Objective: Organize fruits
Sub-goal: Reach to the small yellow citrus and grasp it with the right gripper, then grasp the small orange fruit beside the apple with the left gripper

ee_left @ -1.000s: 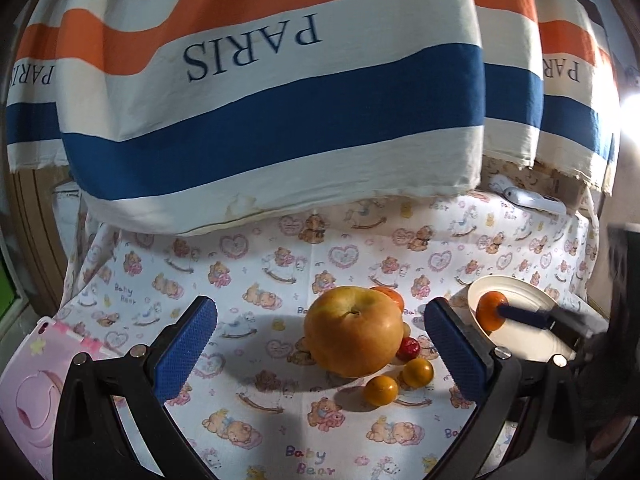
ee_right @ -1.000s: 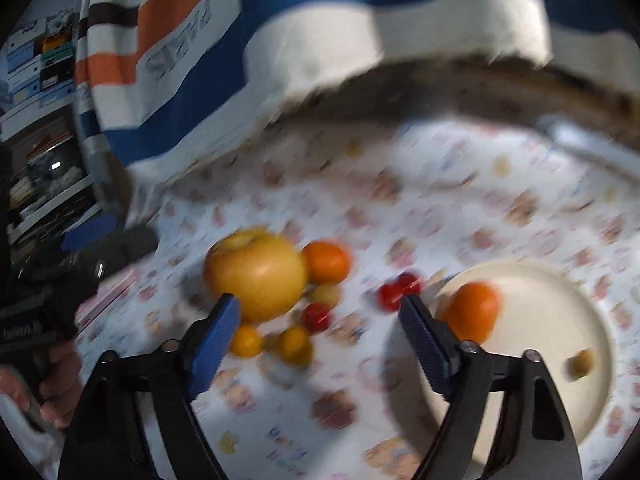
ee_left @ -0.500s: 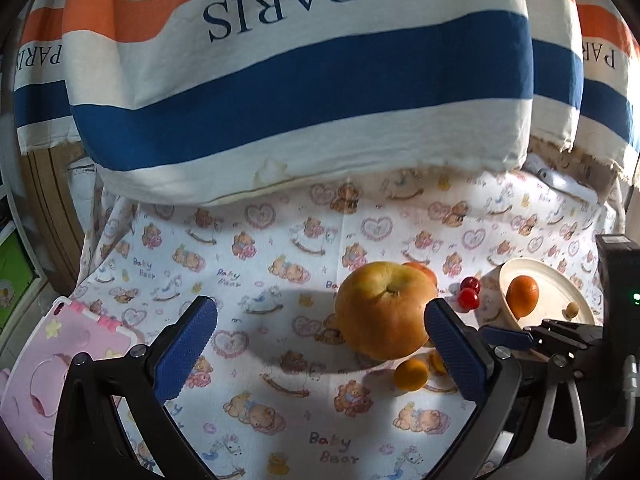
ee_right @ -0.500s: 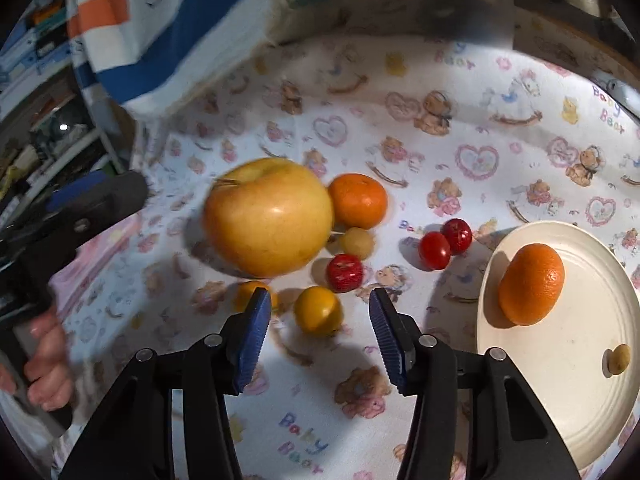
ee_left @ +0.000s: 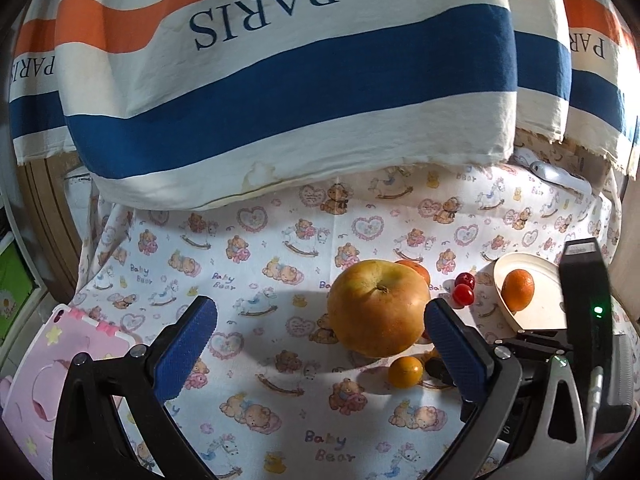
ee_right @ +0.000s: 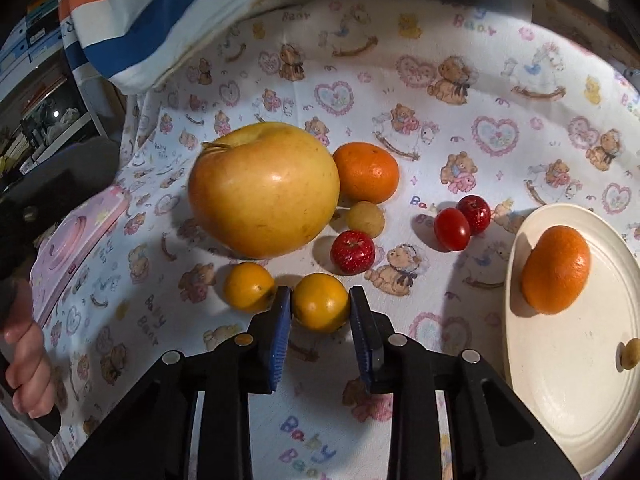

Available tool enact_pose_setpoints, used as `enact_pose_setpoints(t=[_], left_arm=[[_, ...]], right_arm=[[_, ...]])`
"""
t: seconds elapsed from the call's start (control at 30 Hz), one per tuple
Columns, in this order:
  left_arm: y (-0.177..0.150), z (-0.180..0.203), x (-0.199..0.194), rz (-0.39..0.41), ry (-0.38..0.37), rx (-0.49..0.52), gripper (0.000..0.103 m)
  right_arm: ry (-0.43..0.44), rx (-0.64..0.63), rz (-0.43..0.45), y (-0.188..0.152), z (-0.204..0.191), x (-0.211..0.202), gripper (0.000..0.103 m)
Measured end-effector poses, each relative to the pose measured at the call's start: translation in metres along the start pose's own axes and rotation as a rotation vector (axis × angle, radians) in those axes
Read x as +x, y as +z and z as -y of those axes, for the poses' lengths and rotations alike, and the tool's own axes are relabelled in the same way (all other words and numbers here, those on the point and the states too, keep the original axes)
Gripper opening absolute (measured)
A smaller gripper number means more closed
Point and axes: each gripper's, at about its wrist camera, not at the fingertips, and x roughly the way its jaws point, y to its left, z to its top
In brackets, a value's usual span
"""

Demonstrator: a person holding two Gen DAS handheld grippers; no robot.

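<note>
Right hand-held gripper (ee_right: 319, 307) closing round yellow fruit (ee_right: 319, 302) | left hand-held gripper (ee_left: 320, 340) wide open, empty | fruit's underside hidden

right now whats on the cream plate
On the cream plate sit one tangerine near its left rim and a small tan fruit at the right edge. The plate's far right side runs out of frame, unseen.

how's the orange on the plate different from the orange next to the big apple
The orange on the plate lies on the cream plate, alone near its rim; the orange beside the apple sits on the printed cloth, close against the big apple.

The plated one looks elongated and tilted; the other looks rounder.

Both are bright orange, of similar size, and neither is held in a claw.
</note>
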Motion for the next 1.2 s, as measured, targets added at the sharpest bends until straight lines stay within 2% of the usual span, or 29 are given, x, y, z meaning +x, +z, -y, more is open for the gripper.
enact_pose_setpoints(t=[0.17, 0.27, 0.37, 0.47, 0.53, 0.63, 0.7, 0.77, 0.8, 0.87, 0.93, 1.07, 1.2], left_arm=[[-0.002, 0.0, -0.001, -0.003, -0.052, -0.019, 0.103], [-0.003, 0.005, -0.006, 0.026, -0.071, -0.008, 0.103], [-0.005, 0.009, -0.01, 0.061, -0.071, 0.009, 0.101], [-0.007, 0.012, -0.014, 0.089, -0.054, 0.005, 0.1], [-0.008, 0.014, -0.011, 0.076, -0.06, 0.012, 0.097], [-0.01, 0.016, -0.001, 0.015, -0.066, 0.011, 0.089], [-0.012, 0.016, 0.011, -0.078, -0.066, -0.01, 0.082], [-0.017, 0.013, 0.025, -0.192, -0.142, -0.063, 0.07], [-0.019, 0.013, 0.031, -0.234, -0.175, -0.083, 0.067], [-0.023, 0.014, 0.042, -0.301, -0.212, -0.11, 0.056], [-0.027, 0.017, 0.049, -0.356, -0.263, -0.127, 0.054], [-0.032, 0.023, 0.058, -0.418, -0.319, -0.146, 0.049], [-0.032, 0.025, 0.062, -0.394, -0.284, -0.133, 0.047]], right_arm=[[-0.054, -0.029, 0.113, -0.014, 0.001, -0.033, 0.03], [-0.109, 0.007, 0.263, -0.023, 0.01, -0.062, 0.03], [-0.138, 0.054, 0.375, -0.028, 0.022, -0.083, 0.03], [-0.178, 0.071, 0.421, -0.03, 0.028, -0.093, 0.03], [-0.192, 0.068, 0.423, -0.028, 0.028, -0.094, 0.03], [-0.192, 0.066, 0.427, -0.027, 0.027, -0.094, 0.03], [-0.192, 0.067, 0.423, -0.03, 0.03, -0.098, 0.03], [-0.197, 0.07, 0.419, -0.028, 0.029, -0.099, 0.03], [-0.199, 0.072, 0.418, -0.028, 0.029, -0.098, 0.03], [-0.197, 0.074, 0.409, -0.028, 0.027, -0.093, 0.03], [-0.196, 0.07, 0.402, -0.026, 0.026, -0.092, 0.03], [-0.199, 0.075, 0.397, -0.025, 0.027, -0.091, 0.03], [-0.201, 0.079, 0.396, -0.025, 0.028, -0.09, 0.03]])
